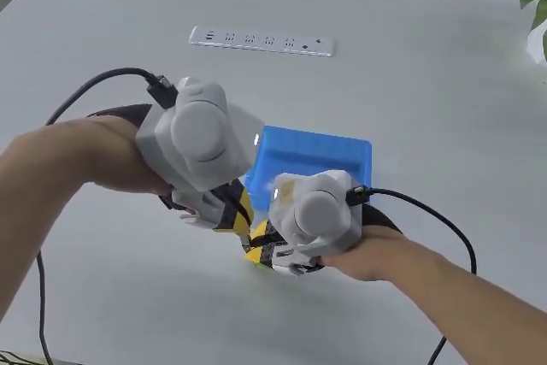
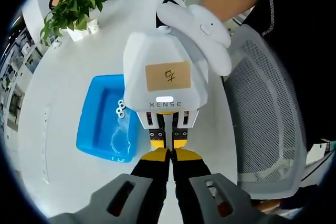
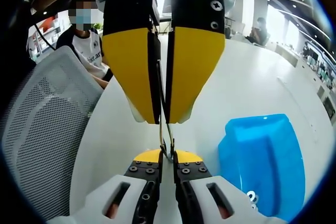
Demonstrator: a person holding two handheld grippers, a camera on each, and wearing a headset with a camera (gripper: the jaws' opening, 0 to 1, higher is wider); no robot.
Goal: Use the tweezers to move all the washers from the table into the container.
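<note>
Two grippers meet tip to tip just beside the container, at its near left corner as I look down from the headset. My left gripper comes in from the container's left side, and its yellow pads are drawn together to a hairline slit. In the right gripper view those same pads hang over me, clamped on the tweezers, whose thin metal legs run down the slit between them and out toward my other tool. My right gripper sits on the near side of the container. Its jaws are pressed almost fully together too, and the tweezers' fine end goes in between their yellow tips, so both tools pinch the one pair of tweezers. The tips of the two grippers are touching or all but touching; I cannot tell which.

A few washers lie inside the container, in a small cluster against one wall, seen from the left gripper. I can make out no washer at the tweezers' end. The container rests flat on the table, and a power strip lies well beyond it.
</note>
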